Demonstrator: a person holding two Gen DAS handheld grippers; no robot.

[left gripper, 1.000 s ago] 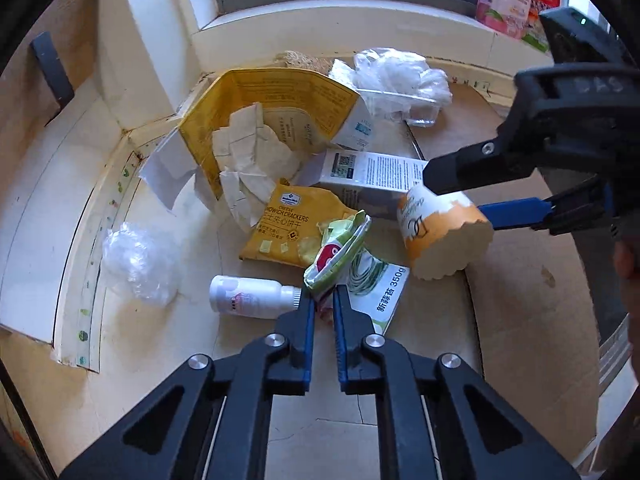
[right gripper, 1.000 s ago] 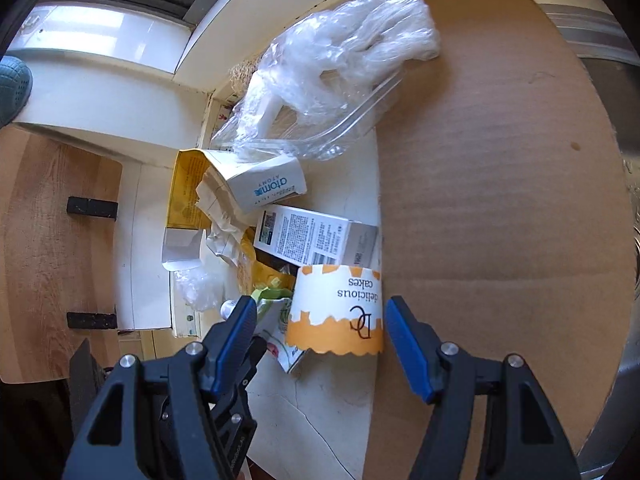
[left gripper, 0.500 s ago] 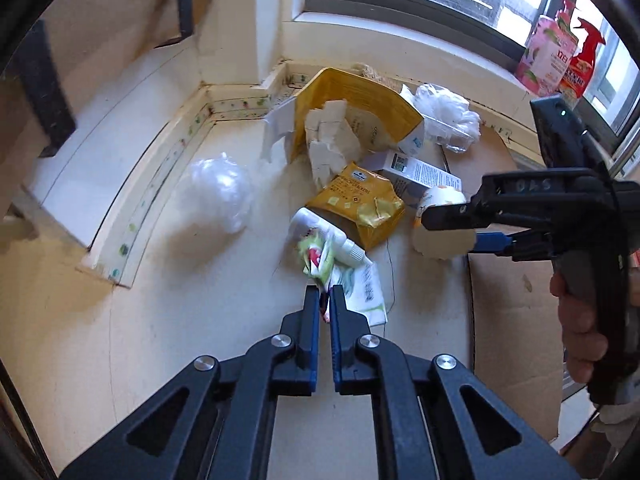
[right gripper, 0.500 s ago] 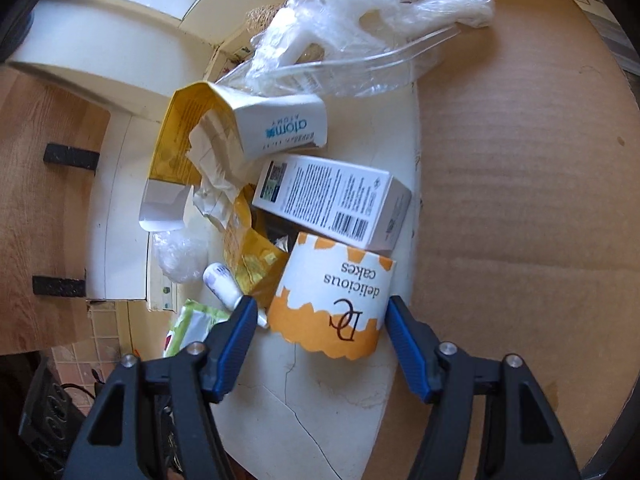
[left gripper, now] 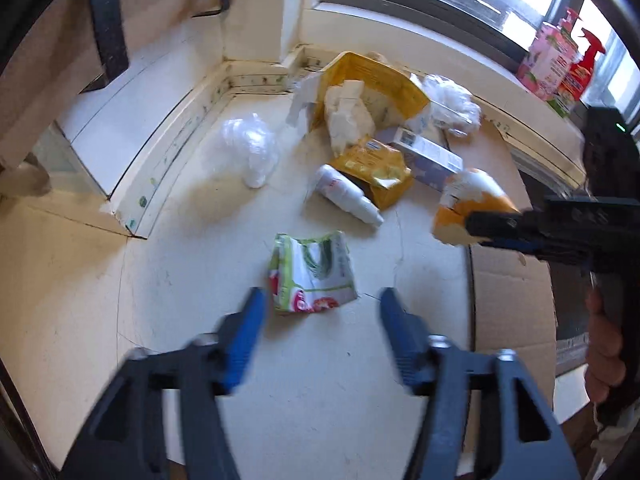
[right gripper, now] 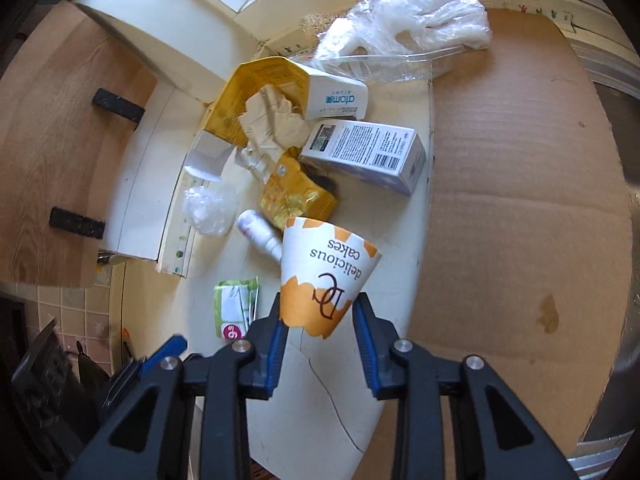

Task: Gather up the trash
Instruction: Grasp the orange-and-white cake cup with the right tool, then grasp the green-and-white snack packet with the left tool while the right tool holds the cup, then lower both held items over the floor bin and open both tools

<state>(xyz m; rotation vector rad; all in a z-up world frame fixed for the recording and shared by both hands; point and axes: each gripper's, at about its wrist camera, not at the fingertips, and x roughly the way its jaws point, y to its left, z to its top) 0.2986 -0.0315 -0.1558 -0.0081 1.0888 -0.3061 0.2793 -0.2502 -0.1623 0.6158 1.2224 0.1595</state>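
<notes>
Right gripper point(right gripper: 318, 320): jaws closing on the orange-and-white paper cake cup point(right gripper: 326, 276), blue pads pressed to both sides of its rim end, cup tilted and lifted clear of the cream countertop point(right gripper: 320, 400). Left gripper point(left gripper: 320, 312): jaws opening, nothing between them, poised just near of the crumpled green-and-white snack wrapper point(left gripper: 312, 272), which lies flat on the counter (blurred, so no contact can be made out). Farther back, a white plastic bottle point(left gripper: 346, 194) lying beside a yellow foil cracker bag point(left gripper: 374, 166), then a white printed carton point(right gripper: 364, 152) and a torn yellow box stuffed with crumpled paper point(right gripper: 256, 96). Clear plastic bag point(right gripper: 404, 24) at far right, beside a flat brown cardboard sheet point(right gripper: 520, 200).
</notes>
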